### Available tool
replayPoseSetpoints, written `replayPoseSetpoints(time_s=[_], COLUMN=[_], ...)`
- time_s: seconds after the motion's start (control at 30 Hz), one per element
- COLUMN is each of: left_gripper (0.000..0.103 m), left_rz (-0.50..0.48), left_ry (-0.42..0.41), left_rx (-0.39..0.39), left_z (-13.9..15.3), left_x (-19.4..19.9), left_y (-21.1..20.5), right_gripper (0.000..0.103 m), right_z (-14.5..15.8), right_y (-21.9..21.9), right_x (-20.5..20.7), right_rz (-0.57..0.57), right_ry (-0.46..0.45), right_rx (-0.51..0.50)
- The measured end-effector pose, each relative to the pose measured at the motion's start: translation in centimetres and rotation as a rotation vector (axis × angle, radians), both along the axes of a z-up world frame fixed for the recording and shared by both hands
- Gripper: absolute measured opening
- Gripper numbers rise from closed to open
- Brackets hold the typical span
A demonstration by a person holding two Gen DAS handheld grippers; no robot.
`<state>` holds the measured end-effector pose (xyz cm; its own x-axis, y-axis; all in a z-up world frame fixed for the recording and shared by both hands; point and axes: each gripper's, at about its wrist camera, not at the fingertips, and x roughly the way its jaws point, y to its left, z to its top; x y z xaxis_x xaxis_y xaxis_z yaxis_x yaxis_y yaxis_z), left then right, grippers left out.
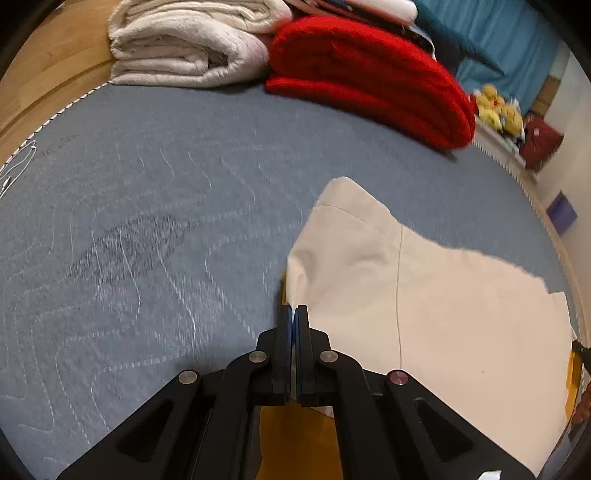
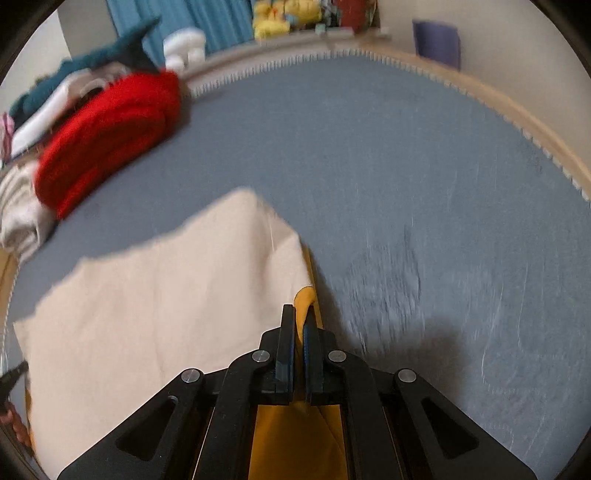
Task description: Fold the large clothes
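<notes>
A large cream garment (image 1: 424, 295) with a yellow underside (image 1: 295, 435) lies spread on the blue-grey quilted bed cover (image 1: 147, 221). My left gripper (image 1: 294, 314) is shut on the garment's left edge, with yellow cloth showing below the fingers. In the right wrist view the same cream garment (image 2: 166, 295) spreads to the left. My right gripper (image 2: 300, 321) is shut on its right edge, where the yellow cloth (image 2: 304, 299) folds up between the fingers. Both views are motion-blurred.
A folded red blanket (image 1: 369, 81) and a folded white blanket (image 1: 184, 48) sit at the bed's far end, with teal fabric behind. The red blanket (image 2: 110, 129) also shows in the right wrist view. Yellow plush toys (image 2: 280, 14) sit on a ledge past the wooden bed edge (image 2: 517, 122).
</notes>
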<state>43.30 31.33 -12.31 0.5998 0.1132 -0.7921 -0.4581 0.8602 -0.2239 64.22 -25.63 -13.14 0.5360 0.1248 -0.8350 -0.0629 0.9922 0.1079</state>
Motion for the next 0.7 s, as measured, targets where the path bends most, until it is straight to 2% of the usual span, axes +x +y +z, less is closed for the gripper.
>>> replayPoseSetpoints(time_s=[0.07,0.17,0.23,0.27,0.3,0.37,0.47,0.57,0.63,0.7], left_gripper=[0.000,0.005,0.009,0.010,0.011,0.017,0.021,0.021,0.021,0.021], left_rz=[-0.011,-0.037,-0.035,-0.032,-0.028,-0.021,-0.021,-0.102,-0.140,-0.185], left_ry=[0.025,0.099,0.130,0.132,0.126,0.084,0.071,0.166,0.213,0.198], left_rx=[-0.010,-0.015,0.003,0.010,0.019,0.026,-0.001,-0.052,-0.047,-0.059], left_z=[-0.7,-2.2,-2.1,-1.8,-1.2,0.4,2.2,2.5,3.3,4.1], left_x=[0.7,1.3,1.1,1.0,0.6,-1.0,-4.0,-6.0,-8.0,-10.1], left_y=[0.0,-0.7,-1.0,-1.0,-1.1,-1.5,-2.6,-4.2,-5.6,-7.0], right_gripper=[0.003,0.004,0.005,0.009,0.020,0.031,0.032,0.032,0.032,0.032], right_z=[0.6,-2.1,-3.6,-3.7,-3.4,-2.2,0.5,3.2,4.0,3.7], right_y=[0.7,1.4,1.1,1.0,0.8,0.2,-1.0,-1.8,-1.9,-1.6], right_x=[0.6,1.3,1.4,1.4,1.3,0.7,-0.8,-2.5,-3.9,-6.2], right_rz=[0.010,0.005,-0.024,-0.037,-0.052,-0.082,-0.098,-0.079,-0.016,0.059], right_ry=[-0.032,0.052,0.122,0.131,0.132,0.110,0.079,0.062,0.100,0.176], right_rx=[-0.027,-0.122,-0.120,-0.112,-0.108,-0.113,-0.080,-0.037,-0.009,-0.036])
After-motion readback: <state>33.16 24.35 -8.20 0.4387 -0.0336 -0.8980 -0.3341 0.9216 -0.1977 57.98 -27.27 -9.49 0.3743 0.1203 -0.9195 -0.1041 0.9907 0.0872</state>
